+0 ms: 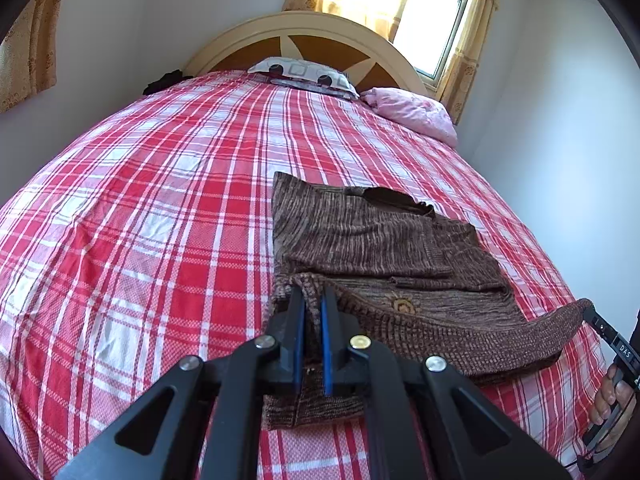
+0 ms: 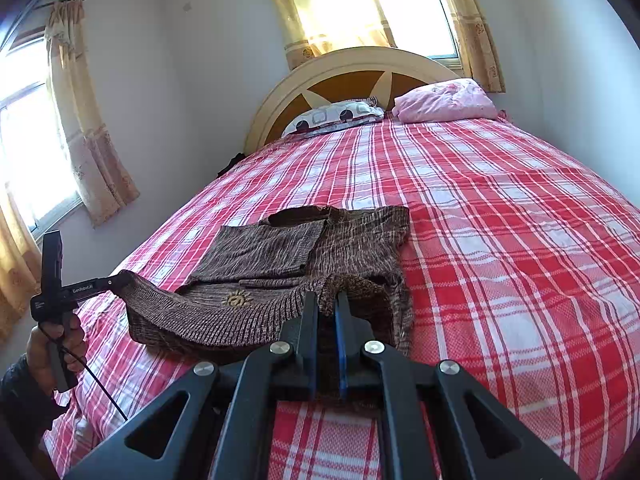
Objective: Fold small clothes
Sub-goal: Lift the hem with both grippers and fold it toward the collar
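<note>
- You have one brown knit sweater (image 1: 360,236) lying on the bed (image 1: 140,200), its sleeves folded in across the body and its near hem lifted off the red plaid sheet.
- You hold two grippers. Your left gripper (image 1: 313,300) has its jaws pressed together on one corner of the hem; your right gripper (image 2: 327,304) pinches the other corner the same way, so the hem hangs as a band between them.
- Two pillows sit at the headboard (image 1: 304,28): one white pillow with a circle-and-square print (image 1: 304,70), one pink pillow (image 1: 416,112) beside it.
- The left wrist view shows one window (image 1: 436,20) behind the headboard, and your right hand (image 1: 610,396) on its handle at the right edge.
- The right wrist view shows a second window (image 2: 28,152) on the side wall with its own curtain (image 2: 88,120), and your left hand (image 2: 52,344) with a sleeve and a black cable (image 2: 100,384) trailing from the handle.
- A small sun motif (image 2: 236,300) on the sweater shows in both views.
</note>
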`<state>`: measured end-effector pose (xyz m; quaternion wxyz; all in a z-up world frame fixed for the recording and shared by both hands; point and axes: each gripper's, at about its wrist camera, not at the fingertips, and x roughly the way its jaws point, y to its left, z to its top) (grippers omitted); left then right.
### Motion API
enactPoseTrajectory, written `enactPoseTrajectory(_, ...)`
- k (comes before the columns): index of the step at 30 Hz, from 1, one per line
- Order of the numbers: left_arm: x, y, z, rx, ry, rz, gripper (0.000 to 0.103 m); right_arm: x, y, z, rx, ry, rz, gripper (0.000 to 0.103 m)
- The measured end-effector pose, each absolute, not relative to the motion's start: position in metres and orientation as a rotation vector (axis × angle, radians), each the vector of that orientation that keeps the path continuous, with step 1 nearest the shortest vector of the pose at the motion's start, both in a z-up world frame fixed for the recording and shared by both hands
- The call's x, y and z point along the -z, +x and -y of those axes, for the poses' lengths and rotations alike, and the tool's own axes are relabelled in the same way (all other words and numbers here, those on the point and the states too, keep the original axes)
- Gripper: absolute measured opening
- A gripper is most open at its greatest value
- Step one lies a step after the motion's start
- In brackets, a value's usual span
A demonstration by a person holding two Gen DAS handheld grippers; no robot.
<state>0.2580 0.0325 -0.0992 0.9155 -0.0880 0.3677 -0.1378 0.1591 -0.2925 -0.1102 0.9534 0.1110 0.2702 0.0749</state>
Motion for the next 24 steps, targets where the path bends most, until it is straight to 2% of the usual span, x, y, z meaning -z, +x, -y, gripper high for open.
enactPoseTrajectory(24,0.095,0.346,-0.017,0.244,-0.2,-0.8,0.008,0.092,0.243,0.302,-0.135,0.22,-0.556,0.006)
